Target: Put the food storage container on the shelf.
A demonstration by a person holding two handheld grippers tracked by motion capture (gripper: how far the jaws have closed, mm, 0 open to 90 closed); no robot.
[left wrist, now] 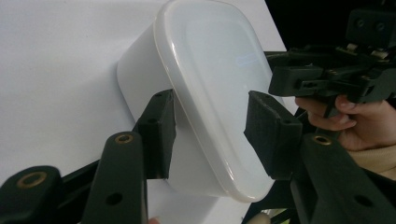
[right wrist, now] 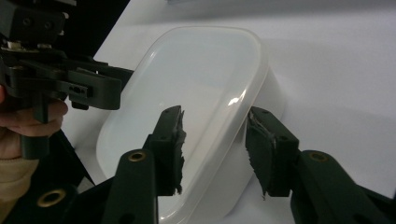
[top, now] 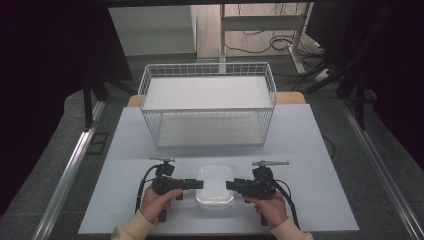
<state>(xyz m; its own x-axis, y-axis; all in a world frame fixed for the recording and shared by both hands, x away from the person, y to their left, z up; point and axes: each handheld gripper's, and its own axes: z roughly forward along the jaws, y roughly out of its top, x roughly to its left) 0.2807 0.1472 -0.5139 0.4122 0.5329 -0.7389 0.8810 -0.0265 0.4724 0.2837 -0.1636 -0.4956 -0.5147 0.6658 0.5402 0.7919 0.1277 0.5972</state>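
Container (top: 215,186), lidded translucent plastic, sits btwn both grippers on table (top: 310,165). Left gripper (left wrist: 210,133): jaws parted, straddling lid rim, not clamped. Right gripper (right wrist: 215,144): same, spread across opp. rim. Prob light, smooth, slippery, walls flex; grip at rim, both ends.

Bright, even overhead light on the pale grey table top (top: 310,150); deep black vignette toward 9 and 3 o'clock in the high view. Soft glare streaks on the translucent white plastic lidded box (left wrist: 219,93). Near black jaws slightly blurred; faint shadows below.
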